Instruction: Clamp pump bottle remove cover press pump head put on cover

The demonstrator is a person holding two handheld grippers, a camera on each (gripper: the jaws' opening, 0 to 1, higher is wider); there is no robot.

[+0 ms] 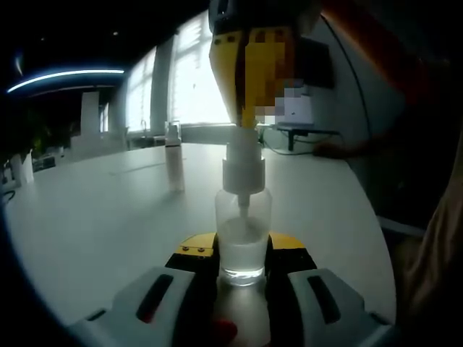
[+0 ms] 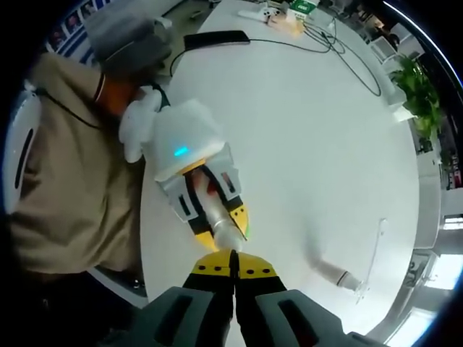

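- Left gripper view: the left gripper rises from the bottom centre of the frame, its yellow-tipped jaws pinching the lower body of a clear pump bottle.
- The bottle stands upright on the white counter, a little clear liquid in its base, with a white pump head on top.
- The right gripper comes down from the upper centre of the frame, and its yellow jaw tips meet the top of the pump head.
- Left of centre and farther back on the counter stands a translucent cover, upright and well apart from the bottle.
- Bright windows fill the upper middle of the frame; a dark monitor sits in the upper right.

- Right gripper view: the right gripper enters from the bottom centre, looking down on the counter. Its yellow-tipped jaws are pressed together, and the tips touch the pump bottle's top.
- The left gripper, with a white housing and a teal light, reaches in from the upper left, its yellow jaws on either side of the bottle.
- A person's beige sleeve takes up the left side of the frame.
- The cover is in the lower right of the frame, well apart from the bottle.
- A black cable runs across the counter in the upper part of the frame; a green plant is at the upper right edge.
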